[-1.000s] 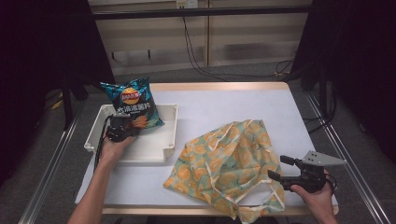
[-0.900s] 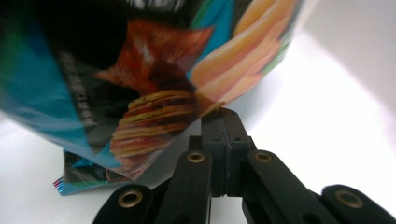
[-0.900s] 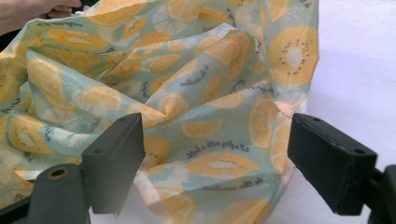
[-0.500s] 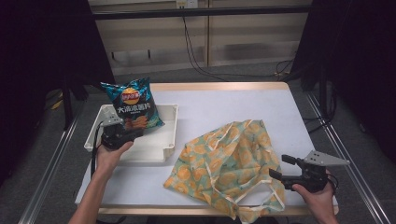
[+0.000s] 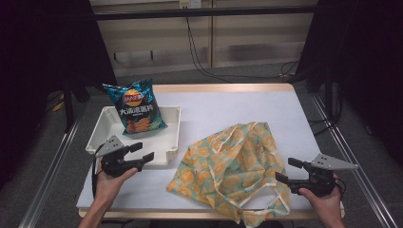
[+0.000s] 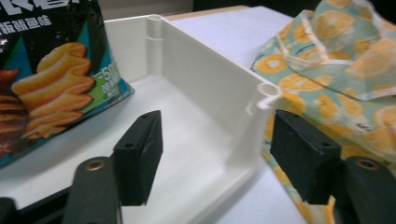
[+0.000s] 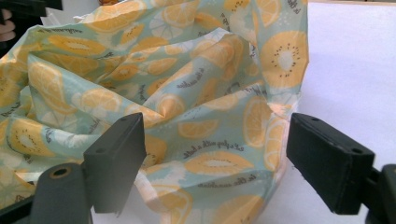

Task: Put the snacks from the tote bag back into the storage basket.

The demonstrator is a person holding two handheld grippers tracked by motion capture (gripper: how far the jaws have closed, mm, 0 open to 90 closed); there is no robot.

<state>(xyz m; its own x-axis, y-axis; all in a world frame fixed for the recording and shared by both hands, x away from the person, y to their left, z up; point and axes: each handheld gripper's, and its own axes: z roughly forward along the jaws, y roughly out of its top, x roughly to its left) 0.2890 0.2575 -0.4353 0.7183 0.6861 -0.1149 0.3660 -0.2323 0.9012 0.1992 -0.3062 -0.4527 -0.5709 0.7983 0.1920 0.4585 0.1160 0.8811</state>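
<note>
With the teal crisp bag propped in the white plastic tray, left gripper jaws have just been opening, empty; right gripper gapes wide at the orange-print cloth bag, lower right, ready to grasp.

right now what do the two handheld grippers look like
Both are black, pistol-like tools held in bare hands. The left gripper and right gripper each end in two blocky black jaws and carry a grey three-cornered plate on top. A dark cable loops from the left one. No sleeves show on the forearms.
</note>
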